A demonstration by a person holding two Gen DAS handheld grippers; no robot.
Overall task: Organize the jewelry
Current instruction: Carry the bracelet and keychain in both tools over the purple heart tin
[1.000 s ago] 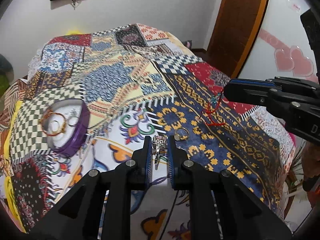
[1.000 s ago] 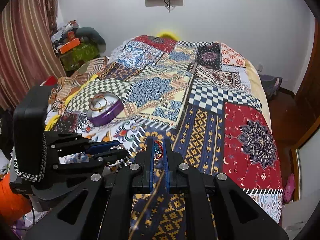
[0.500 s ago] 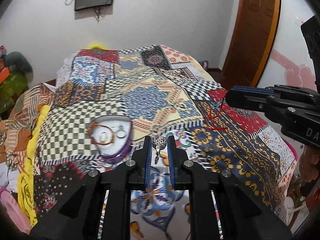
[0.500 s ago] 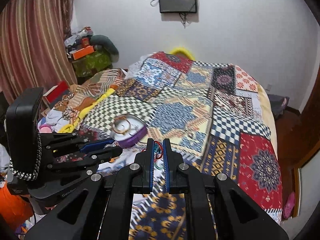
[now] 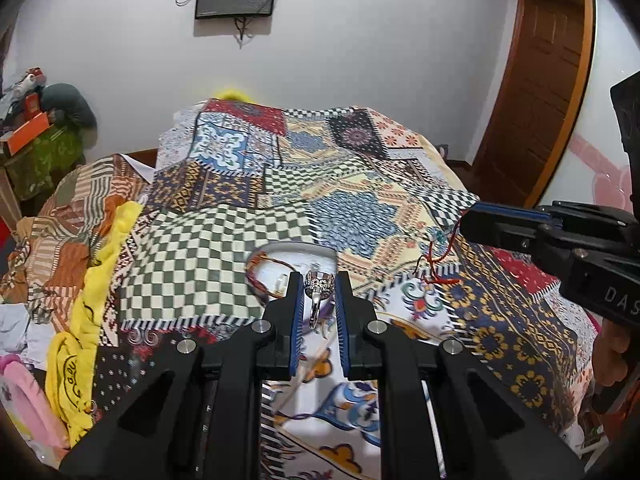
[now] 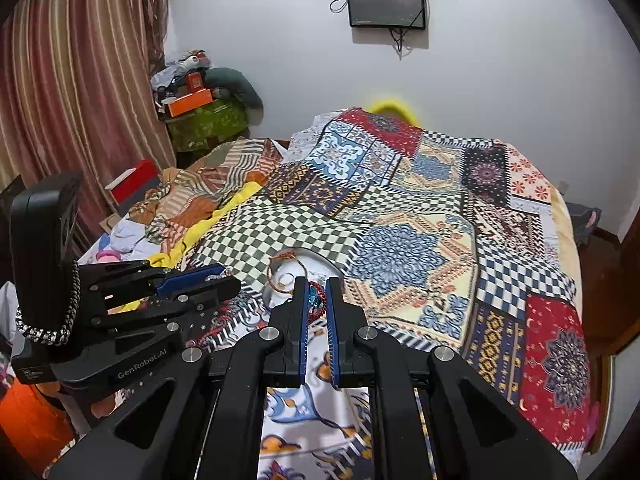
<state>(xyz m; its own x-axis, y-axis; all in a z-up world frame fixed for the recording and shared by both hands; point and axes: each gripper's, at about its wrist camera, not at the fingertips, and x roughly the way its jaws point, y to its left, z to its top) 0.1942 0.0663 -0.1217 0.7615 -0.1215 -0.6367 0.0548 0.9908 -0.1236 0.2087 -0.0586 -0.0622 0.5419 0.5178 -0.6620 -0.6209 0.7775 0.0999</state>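
Left gripper (image 5: 317, 285), frame centre: fingers clenched on ornate silver ring (image 5: 319, 285). Right gripper (image 6: 317, 292): fingers pinching red threaded bracelet with blue charm (image 6: 316, 300). Behind, round white jewelry dish (image 6: 316, 261) on patchwork bed cover (image 6: 420, 216).

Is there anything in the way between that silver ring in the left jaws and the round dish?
Nothing visible. The silver ring hangs just before the dish, whose bracelets lie to its left side.

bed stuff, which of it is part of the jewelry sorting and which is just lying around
Part of the job:
- silver ring in left claw
- red cord bracelet in right claw
- jewelry dish with a woven bracelet

Just lying about:
- patchwork bedspread
- yellow cloth
- orange box
- wall screen
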